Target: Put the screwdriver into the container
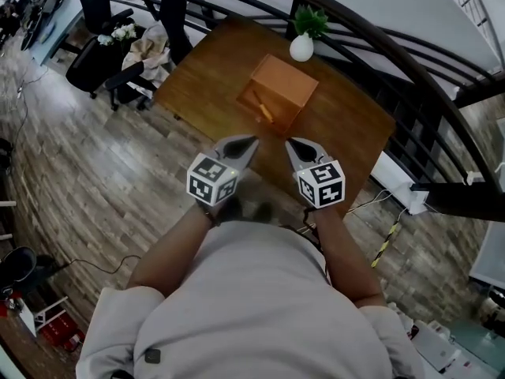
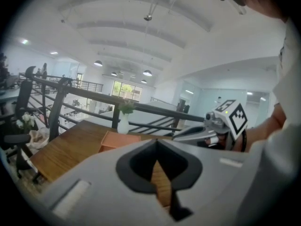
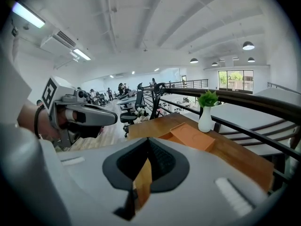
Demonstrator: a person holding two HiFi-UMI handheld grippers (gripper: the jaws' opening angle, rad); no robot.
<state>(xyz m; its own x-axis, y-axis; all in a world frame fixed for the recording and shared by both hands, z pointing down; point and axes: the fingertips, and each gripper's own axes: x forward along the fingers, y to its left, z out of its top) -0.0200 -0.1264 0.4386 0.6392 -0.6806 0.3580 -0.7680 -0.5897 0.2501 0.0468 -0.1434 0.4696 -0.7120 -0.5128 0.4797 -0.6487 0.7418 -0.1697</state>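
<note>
Screwdriver (image 1: 264, 110) lying inside container (image 1: 288, 81) on tabletop (image 1: 201, 77); left gripper (image 1: 253, 140) and right gripper (image 1: 289, 142) held apart from it, fingers closed together, empty.

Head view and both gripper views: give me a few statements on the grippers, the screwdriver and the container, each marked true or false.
1. Neither the left gripper nor the right gripper holds the screwdriver. True.
2. The left gripper's jaws stand wide apart. False: they are together, with nothing between them.
3. A white vase with a green plant stands on the table, beyond the container. True.
4. The screwdriver lies on the floor. False: it is up on the table, at the container's near part.
5. The container is blue. False: it is orange.
</note>
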